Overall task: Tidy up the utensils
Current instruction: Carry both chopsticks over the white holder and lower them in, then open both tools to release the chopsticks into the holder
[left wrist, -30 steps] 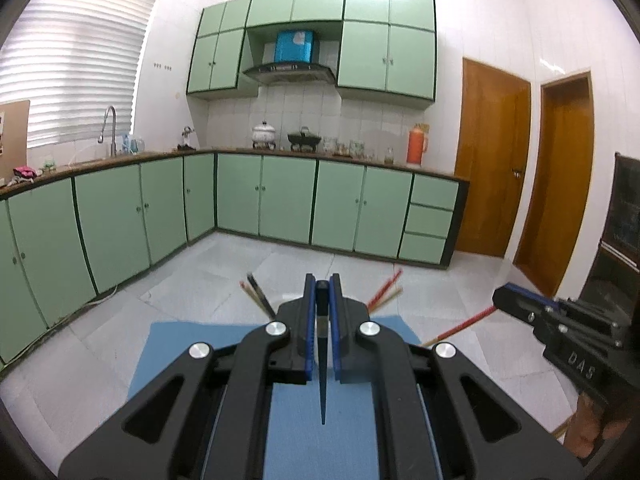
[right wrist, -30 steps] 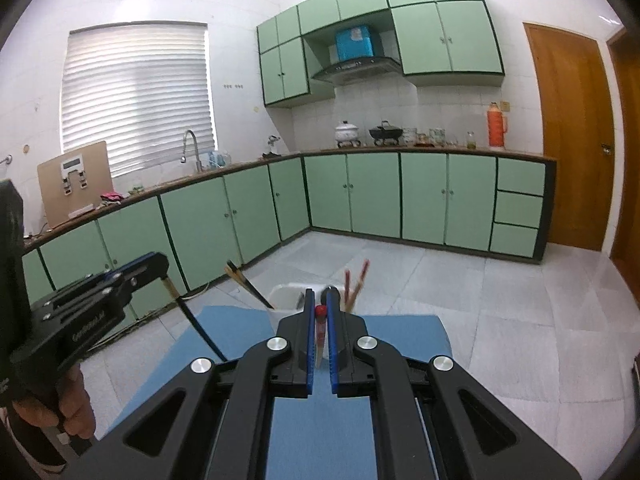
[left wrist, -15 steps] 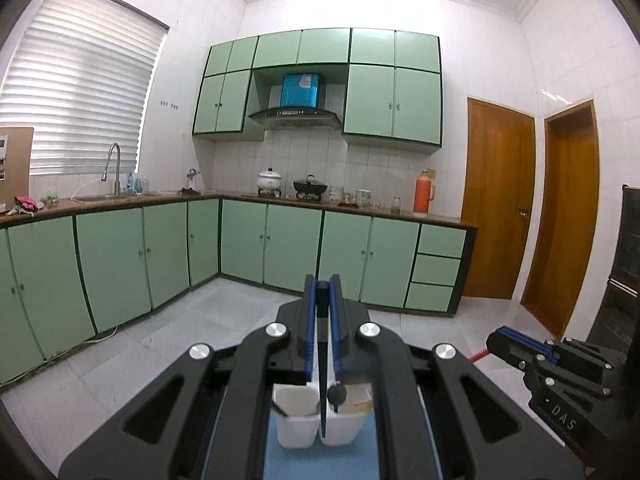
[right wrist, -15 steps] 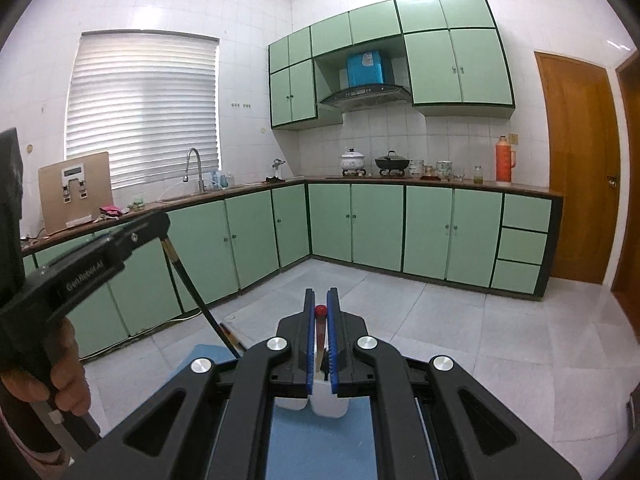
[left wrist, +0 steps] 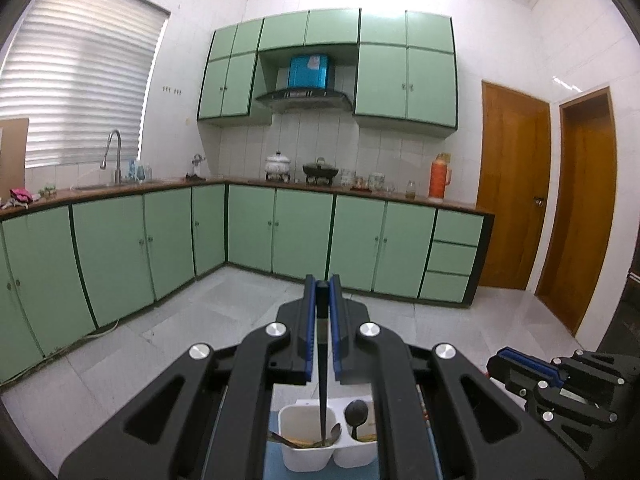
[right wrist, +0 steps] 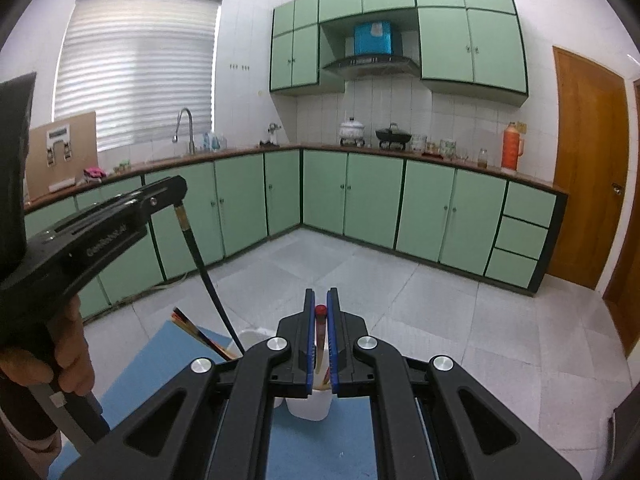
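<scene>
Black chopstick (left wrist: 322,392) hangs tip-down from the left gripper (left wrist: 322,312), whose blue pads are clamped narrow on its upper end. Its point sits inside the left cup of the white utensil holder (left wrist: 294,420), among a few spoons. A dark round-headed spoon (left wrist: 356,414) stands in the neighbouring cup.

Right gripper (right wrist: 321,336): jaws also pinched narrow, holding a pale stick with a red tip (right wrist: 320,322). It hangs above the white holder, seen in the right wrist view just below and beyond the jaws. More chopsticks (right wrist: 196,330) lean out of the holder at the left, over the blue mat (right wrist: 160,356). The person's hand (right wrist: 60,356) grips the left tool's handle.

Step in hand, as judged: dropping both held sticks into the holder. The black one looks partly in; the red-tipped one looks poised over a cup, but depth is hard to read.

Next move calls for: lining each stick over its proper cup, lowering until the tip is well below the rim, then letting the pads part. Care needed that the sticks do not snag on the spoons or tip the light holder.
</scene>
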Tool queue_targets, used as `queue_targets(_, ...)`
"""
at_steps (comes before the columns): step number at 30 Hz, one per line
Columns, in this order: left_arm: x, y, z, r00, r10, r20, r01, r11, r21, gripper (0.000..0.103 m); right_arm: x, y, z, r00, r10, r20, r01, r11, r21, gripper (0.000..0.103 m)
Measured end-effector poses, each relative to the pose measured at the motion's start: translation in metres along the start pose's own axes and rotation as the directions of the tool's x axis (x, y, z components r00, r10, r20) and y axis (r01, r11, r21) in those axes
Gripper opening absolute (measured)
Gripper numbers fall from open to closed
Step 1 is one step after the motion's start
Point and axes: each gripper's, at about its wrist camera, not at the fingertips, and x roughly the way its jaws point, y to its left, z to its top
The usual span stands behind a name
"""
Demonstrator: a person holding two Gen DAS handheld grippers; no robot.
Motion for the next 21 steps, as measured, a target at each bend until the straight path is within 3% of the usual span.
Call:
queue_targets(9, 0.036, 0.021, -0.036, 0.995, 0.015, -0.102, -0.016, 1.0, -0.009, 0.006, 0.035, 0.012, -0.018, 0.997, -0.012, -0.072, 0.01, 0.999, -0.03, 0.006)
queue_targets(21, 0.059, 0.037, -0.059, 0.983, 0.024, -0.184, -0.025, 1.0, -0.005, 0.006, 0.06, 0.013, -0.031, 0.99, -0.001, -0.141, -0.003, 1.0, -0.03, 0.006)
